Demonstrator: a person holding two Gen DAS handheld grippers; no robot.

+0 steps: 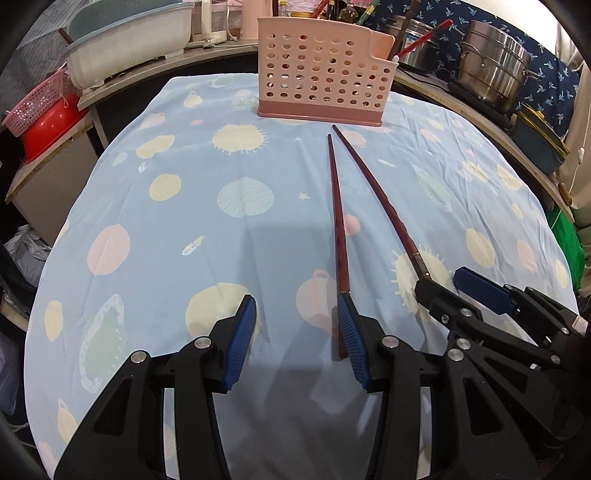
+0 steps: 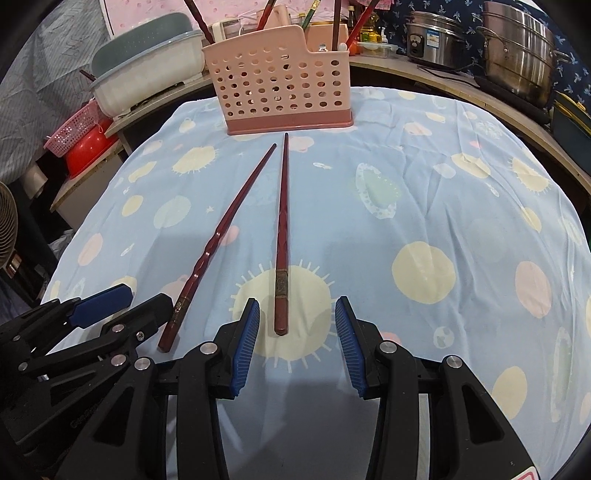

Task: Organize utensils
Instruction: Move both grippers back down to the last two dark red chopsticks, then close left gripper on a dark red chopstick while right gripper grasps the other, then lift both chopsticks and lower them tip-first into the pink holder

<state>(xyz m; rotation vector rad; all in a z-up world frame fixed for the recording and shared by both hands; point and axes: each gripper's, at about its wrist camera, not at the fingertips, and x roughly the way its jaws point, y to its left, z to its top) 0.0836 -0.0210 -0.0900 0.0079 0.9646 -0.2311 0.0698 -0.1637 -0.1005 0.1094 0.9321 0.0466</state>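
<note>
Two chopsticks (image 2: 236, 229) (image 2: 282, 236) on table (image 2: 443, 177) before caddy (image 2: 277, 81), left hand-held gripper (image 1: 297, 336) spread, chopstick end by its right pad, right hand-held gripper (image 2: 297, 343) spread astride other chopstick's end, right view alone shows utensils (image 2: 334, 26) in caddy

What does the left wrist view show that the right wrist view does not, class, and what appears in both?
Only the left wrist view: the left gripper head-on, its jaws open, one pad beside the left chopstick.

Only the right wrist view: a fan at the left edge, and the right gripper head-on, open around the butt of the right chopstick.

Both: two dark red chopsticks on the patterned blue cloth, the pink perforated holder and the steel pots.
</note>
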